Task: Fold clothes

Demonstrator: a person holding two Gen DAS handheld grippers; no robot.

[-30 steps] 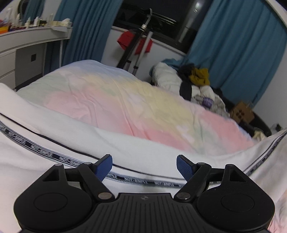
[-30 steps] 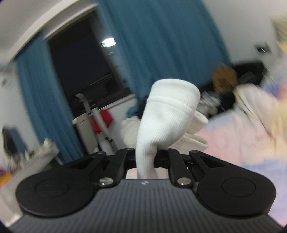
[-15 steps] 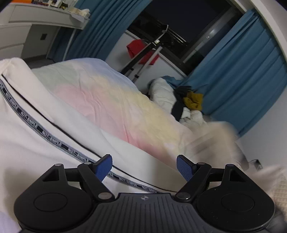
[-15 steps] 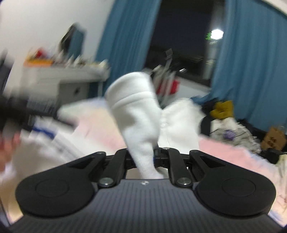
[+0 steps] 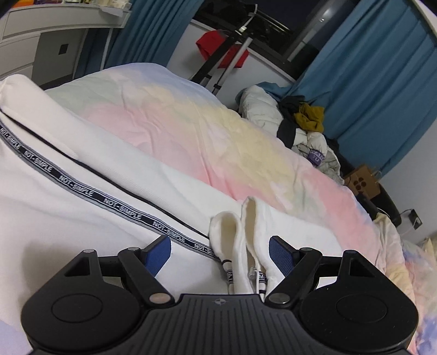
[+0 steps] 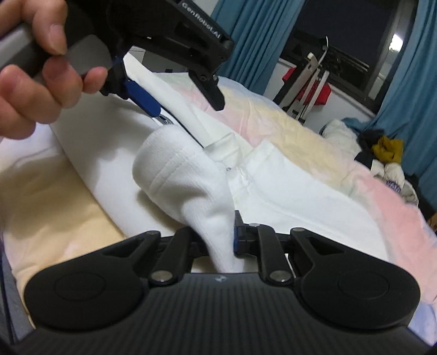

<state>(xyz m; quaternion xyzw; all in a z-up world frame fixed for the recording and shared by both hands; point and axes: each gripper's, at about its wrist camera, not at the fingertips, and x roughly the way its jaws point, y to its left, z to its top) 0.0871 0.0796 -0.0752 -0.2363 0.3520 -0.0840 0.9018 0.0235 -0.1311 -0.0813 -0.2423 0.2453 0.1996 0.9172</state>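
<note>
Here, white garment (image 6: 191,191) pinched in right tongs (image 6: 222,240).

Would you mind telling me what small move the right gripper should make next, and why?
Probably open fully and release. The right gripper still pinches the white cuff, though its jaws have just been opening, and the cuff already lies on the white garment between the left gripper's open fingers.

Home bedroom: a bed (image 5: 191,131) with pastel tie-dye bedding filled the room, teal curtains (image 5: 377,68) flanked a dark night window (image 5: 275,19), a clothes pile (image 5: 303,123) sat beyond the bed, and a white dresser (image 5: 41,41) stood by the wall.
</note>
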